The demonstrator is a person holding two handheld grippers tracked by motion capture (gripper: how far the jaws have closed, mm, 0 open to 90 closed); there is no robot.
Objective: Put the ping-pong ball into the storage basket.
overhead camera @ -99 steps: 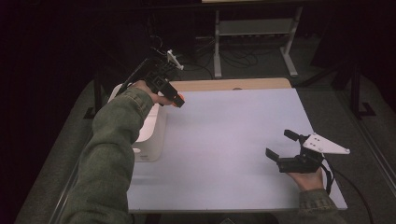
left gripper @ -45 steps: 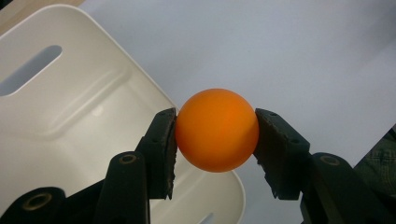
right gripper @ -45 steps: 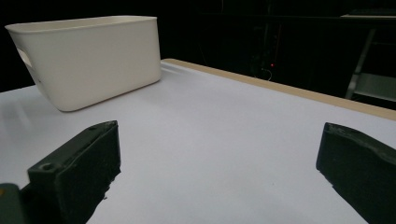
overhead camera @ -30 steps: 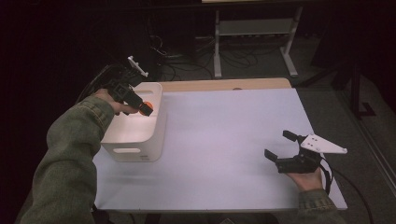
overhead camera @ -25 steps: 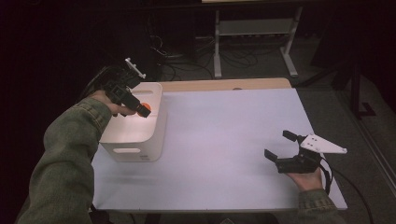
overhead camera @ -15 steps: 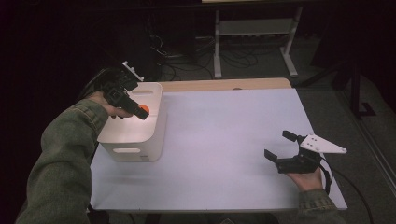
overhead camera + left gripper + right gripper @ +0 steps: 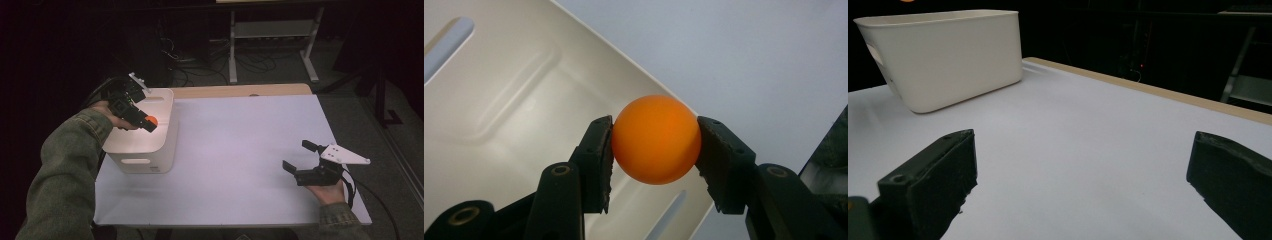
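The left gripper, clenched on the orange ball, has drifted from the bin's near-left corner to above its open top, so a drop looks close. The ball hangs inside the rim, near the right wall. The right gripper rests released on the surface, well apart, leaving wide free room.

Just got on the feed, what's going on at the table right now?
The person's left gripper is shut on an orange ball and holds it over the open top of the white bin at the table's left edge. The right gripper sits low over the white table on the right, jaws wide apart with nothing between them. The ball has not been let go yet.
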